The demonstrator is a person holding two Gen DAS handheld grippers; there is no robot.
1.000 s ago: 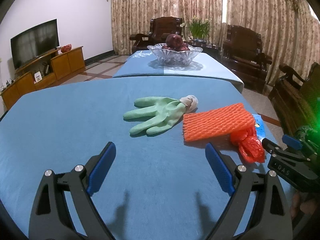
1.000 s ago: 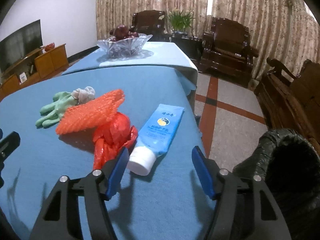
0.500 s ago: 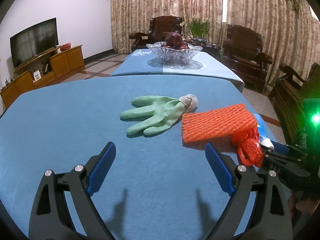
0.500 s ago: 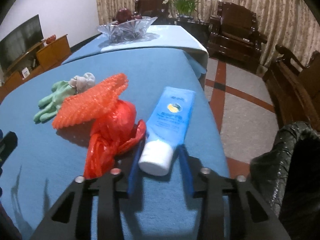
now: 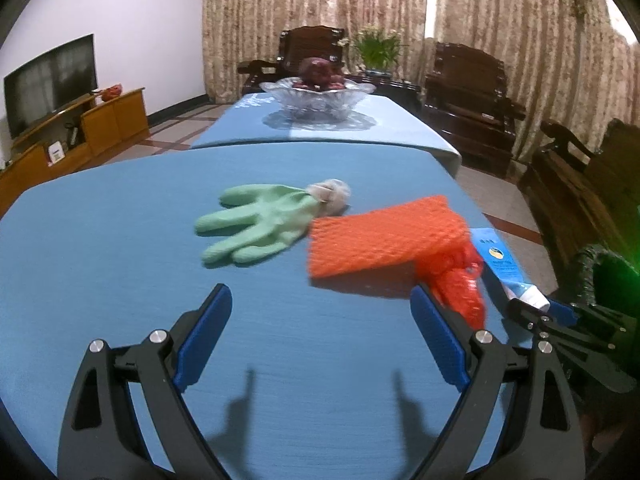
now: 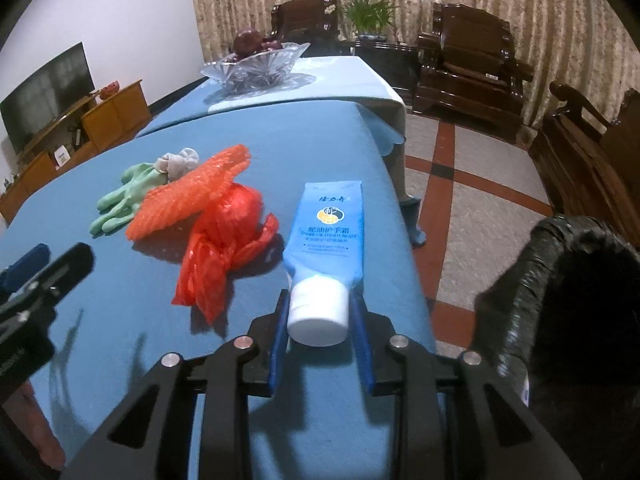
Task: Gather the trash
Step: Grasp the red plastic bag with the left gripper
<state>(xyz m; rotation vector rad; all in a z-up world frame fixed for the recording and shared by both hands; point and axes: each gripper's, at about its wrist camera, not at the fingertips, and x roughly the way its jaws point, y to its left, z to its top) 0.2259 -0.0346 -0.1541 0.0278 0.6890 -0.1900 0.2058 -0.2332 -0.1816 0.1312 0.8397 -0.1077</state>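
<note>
My right gripper [image 6: 320, 312] is shut on the white cap of a blue hand-cream tube [image 6: 330, 224], which lies near the table's right edge; the tube also shows in the left wrist view [image 5: 502, 264]. To its left lie a red plastic bag [image 6: 224, 244], an orange foam net [image 6: 188, 196] and a green glove [image 6: 124, 200]. My left gripper [image 5: 320, 328] is open and empty above the blue cloth, in front of the glove [image 5: 256, 228], the net [image 5: 384, 236] and the bag [image 5: 460, 284]. A black-lined trash bin [image 6: 560, 304] stands on the floor to the right of the table.
A glass fruit bowl [image 5: 318, 94] stands on a second table behind. Dark wooden armchairs [image 6: 468, 68] line the back and right. A TV [image 5: 50, 80] on a wooden cabinet is at the left. The table's right edge [image 6: 408, 240] drops to a tiled floor.
My right gripper moved forward and closed on the tube's cap. The left gripper stayed open and shifted only slightly.
</note>
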